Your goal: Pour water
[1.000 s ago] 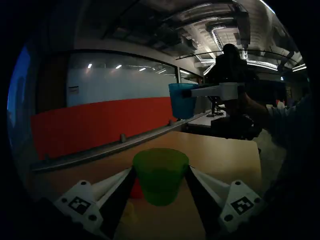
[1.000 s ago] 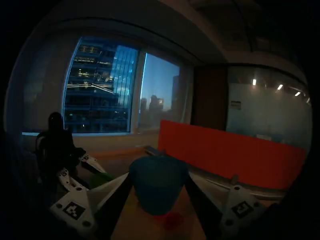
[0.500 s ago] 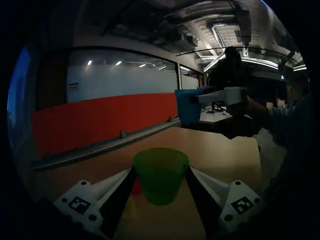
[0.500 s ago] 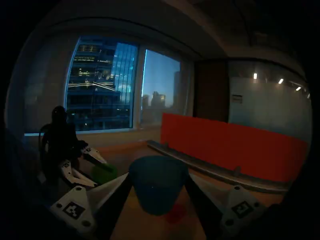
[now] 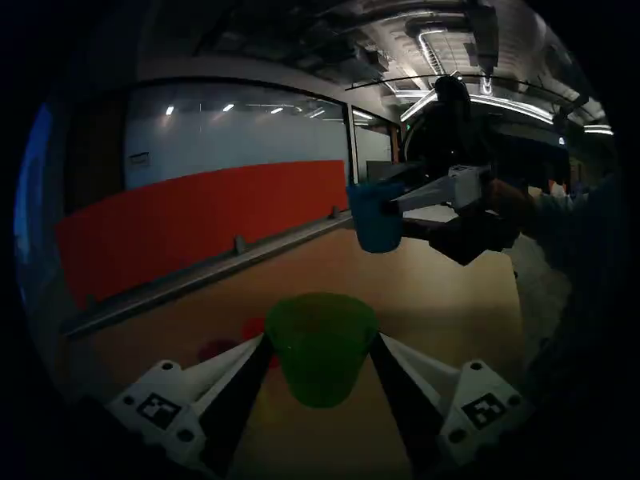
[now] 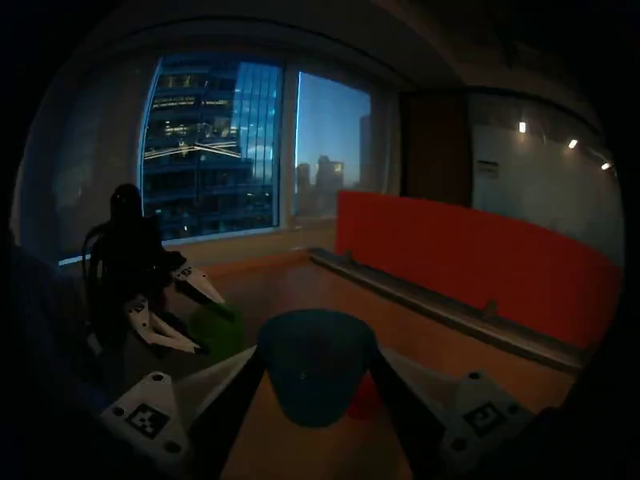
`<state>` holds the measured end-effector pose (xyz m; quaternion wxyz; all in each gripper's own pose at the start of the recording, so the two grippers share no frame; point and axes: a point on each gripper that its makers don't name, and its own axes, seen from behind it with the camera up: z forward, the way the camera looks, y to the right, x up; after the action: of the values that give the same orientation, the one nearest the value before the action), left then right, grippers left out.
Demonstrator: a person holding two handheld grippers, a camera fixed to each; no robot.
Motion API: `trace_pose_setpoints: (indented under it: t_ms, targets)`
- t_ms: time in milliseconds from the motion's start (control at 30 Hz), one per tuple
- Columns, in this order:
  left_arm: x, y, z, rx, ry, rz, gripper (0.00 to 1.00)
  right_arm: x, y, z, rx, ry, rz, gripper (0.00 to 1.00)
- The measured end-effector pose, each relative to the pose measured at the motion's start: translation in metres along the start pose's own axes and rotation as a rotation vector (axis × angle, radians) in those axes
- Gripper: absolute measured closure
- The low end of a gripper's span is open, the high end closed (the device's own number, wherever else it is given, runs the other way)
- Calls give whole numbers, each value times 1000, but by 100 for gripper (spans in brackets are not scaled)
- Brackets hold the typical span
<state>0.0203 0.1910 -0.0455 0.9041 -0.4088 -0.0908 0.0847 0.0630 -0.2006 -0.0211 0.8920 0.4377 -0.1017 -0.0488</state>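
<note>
In the left gripper view, my left gripper (image 5: 322, 360) is shut on a green cup (image 5: 322, 346), held upright above the wooden table (image 5: 448, 296). Farther off at the upper right, the right gripper (image 5: 386, 206) holds a blue cup (image 5: 374, 216) upright in the air. In the right gripper view, my right gripper (image 6: 317, 376) is shut on that blue cup (image 6: 317, 364). The left gripper (image 6: 210, 322) with the green cup (image 6: 214, 328) shows at the left, lower than the blue cup.
Red and dark round pieces (image 5: 254, 326) lie on the table behind the green cup; a red one (image 6: 364, 396) shows beside the blue cup. An orange-red divider panel (image 5: 200, 220) with a metal rail runs along the table's far edge. Windows (image 6: 216, 144) stand beyond.
Both gripper views have tilted down toward the table. The right gripper with the blue cup has dropped lower and come nearer the green cup.
</note>
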Motion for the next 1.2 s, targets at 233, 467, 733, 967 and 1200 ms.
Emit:
trace_pose_setpoints:
  t_ms: [233,467,733,967,1200]
  targets:
    - [-18,2,7,-23,-54,1,15,-20,-1,5,21,-51,3,7]
    - [-38,6,18,-43,-114,15,15,-43,-2,11,47,-105,-1,7]
    - [-56,11,26,-69,-162,16,15,-72,-4,18,80,-180,-27,7]
    - [-72,16,32,-92,-204,21,15,-96,-7,23,104,-240,-34,6]
    - [-87,18,38,-110,-239,23,15,-113,-9,30,120,-281,-43,6]
